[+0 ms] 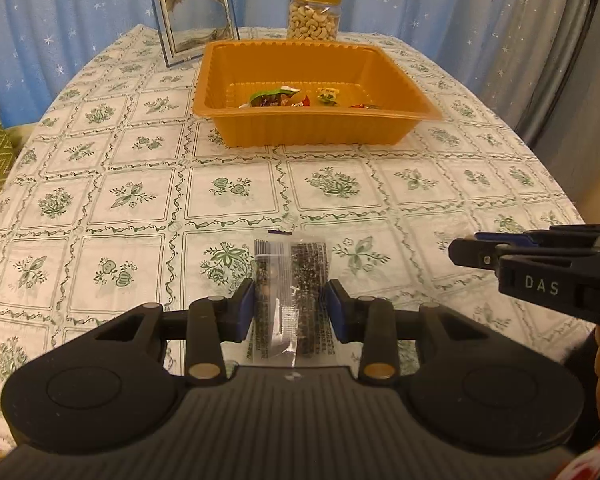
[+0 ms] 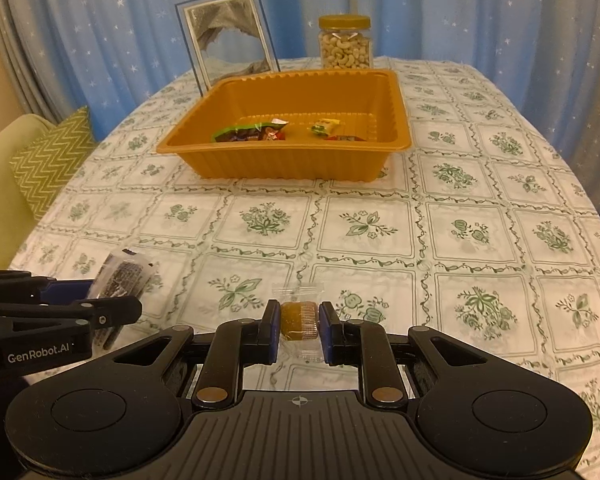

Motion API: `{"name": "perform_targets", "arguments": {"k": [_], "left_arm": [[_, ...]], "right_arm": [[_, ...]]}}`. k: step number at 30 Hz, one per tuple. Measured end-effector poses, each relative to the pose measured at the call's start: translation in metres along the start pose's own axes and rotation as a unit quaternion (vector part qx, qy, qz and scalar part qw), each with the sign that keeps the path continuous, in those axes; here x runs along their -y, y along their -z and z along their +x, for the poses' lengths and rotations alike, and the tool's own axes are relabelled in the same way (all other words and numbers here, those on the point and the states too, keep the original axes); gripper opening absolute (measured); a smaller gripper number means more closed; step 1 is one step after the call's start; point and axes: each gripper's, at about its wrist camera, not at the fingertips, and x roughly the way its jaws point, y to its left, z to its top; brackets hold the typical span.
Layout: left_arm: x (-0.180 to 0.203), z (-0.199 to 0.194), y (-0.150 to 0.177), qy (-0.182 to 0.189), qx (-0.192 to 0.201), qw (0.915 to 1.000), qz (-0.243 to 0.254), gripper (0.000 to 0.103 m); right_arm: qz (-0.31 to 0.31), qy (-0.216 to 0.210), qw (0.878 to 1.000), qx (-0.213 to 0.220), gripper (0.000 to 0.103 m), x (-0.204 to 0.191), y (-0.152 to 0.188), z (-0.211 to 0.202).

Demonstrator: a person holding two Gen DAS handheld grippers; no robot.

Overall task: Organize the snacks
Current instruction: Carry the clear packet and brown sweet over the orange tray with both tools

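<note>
My left gripper (image 1: 291, 307) is shut on a clear snack packet with dark contents (image 1: 290, 280), held above the tablecloth. The same packet (image 2: 120, 278) shows at the left of the right wrist view, in the left gripper (image 2: 100, 304). My right gripper (image 2: 299, 322) is shut on a small clear-wrapped brown cake (image 2: 299, 319), also lifted off the table. Seen from the left wrist, the right gripper (image 1: 476, 256) enters at the right edge. Ahead stands an orange plastic tray (image 1: 236, 128) (image 2: 220, 160) with several wrapped snacks (image 1: 276, 98) (image 2: 252, 133) lying inside.
A jar of cashews (image 1: 314, 16) (image 2: 345, 44) and a framed picture (image 1: 192, 8) (image 2: 230, 44) stand behind the tray. The floral tablecloth (image 2: 380, 232) covers the round table. A green cushion (image 2: 52, 156) lies on a chair at the left. Blue starry curtains hang behind.
</note>
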Motion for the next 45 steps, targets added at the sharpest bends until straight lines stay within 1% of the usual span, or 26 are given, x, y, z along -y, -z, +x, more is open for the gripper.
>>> {"name": "perform_targets", "arguments": {"k": [10, 17, 23, 34, 45], "left_arm": [[0.016, -0.030, 0.004, 0.007, 0.016, 0.9998, 0.013, 0.034], [0.020, -0.043, 0.005, 0.010, 0.025, 0.9995, 0.014, 0.034], [0.021, -0.051, -0.001, 0.014, 0.035, 0.9992, 0.010, 0.034], [0.018, -0.054, -0.023, 0.023, 0.048, 0.9986, 0.002, 0.034], [0.008, -0.048, -0.062, 0.026, 0.065, 0.9975, -0.004, 0.034]], "right_arm": [[0.002, 0.001, 1.000, 0.020, 0.021, -0.006, 0.002, -0.029], [0.004, 0.010, 1.000, 0.028, 0.021, -0.006, 0.006, -0.047], [0.010, 0.022, 0.999, 0.029, 0.021, -0.004, 0.003, -0.056], [0.007, 0.026, 0.999, 0.047, 0.021, 0.001, -0.020, -0.061], [-0.003, 0.025, 0.998, 0.065, 0.021, 0.004, -0.055, -0.052]]}}
